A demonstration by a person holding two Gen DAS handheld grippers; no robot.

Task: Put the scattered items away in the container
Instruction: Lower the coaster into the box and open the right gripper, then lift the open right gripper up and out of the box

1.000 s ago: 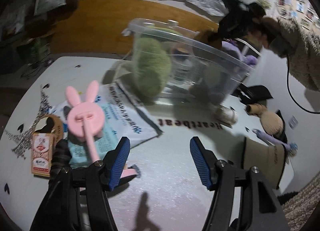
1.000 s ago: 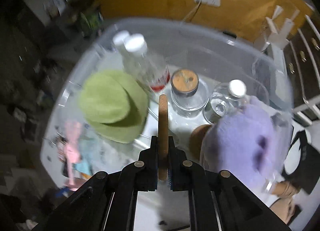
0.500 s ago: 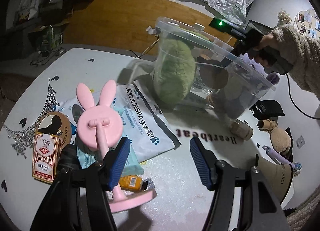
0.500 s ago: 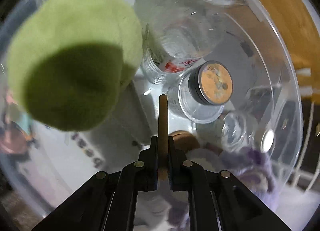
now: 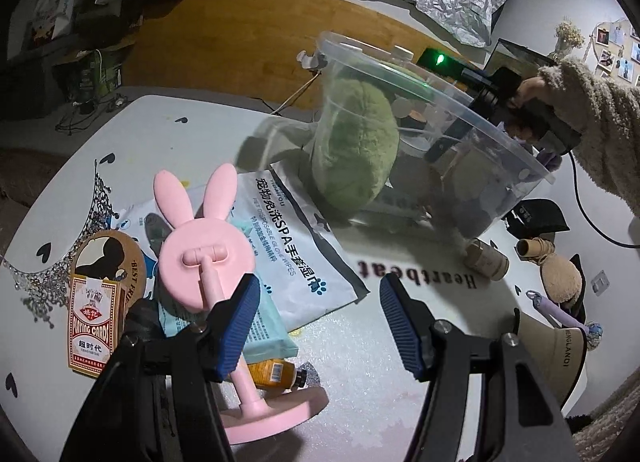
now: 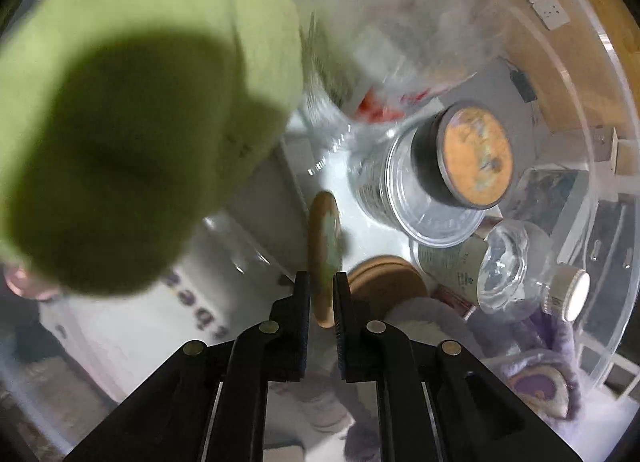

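Observation:
My right gripper (image 6: pixel 321 286) points down into the clear plastic bin (image 6: pixel 592 73) and is shut on a thin round cork coaster (image 6: pixel 323 246), held on edge. Under it lie a green hat (image 6: pixel 120 109), a jar with an orange lid (image 6: pixel 472 157), clear bottles (image 6: pixel 500 262), a second cork disc (image 6: pixel 386 282) and a purple plush (image 6: pixel 536 350). My left gripper (image 5: pixel 316 310) hangs open over the white table, nothing between its blue pads. A pink bunny-shaped stand (image 5: pixel 208 254) rises just left of its left finger. In the left wrist view the bin (image 5: pixel 472 117) stands behind, with a sleeved hand (image 5: pixel 568 109) over it.
On the table (image 5: pixel 360 366) lie a wipes packet (image 5: pixel 288 246), a box of playing cards (image 5: pixel 94 322), a small amber bottle (image 5: pixel 272 374), a cork-coloured roll (image 5: pixel 486 260), a beige cap (image 5: pixel 560 358), a straw gourd (image 5: pixel 556 278) and a black item (image 5: pixel 536 215).
My right gripper has gone down into the bin with the coaster and rolled, so the hat and jar loom larger. The left gripper shifted slightly, bringing the pink stand closer.

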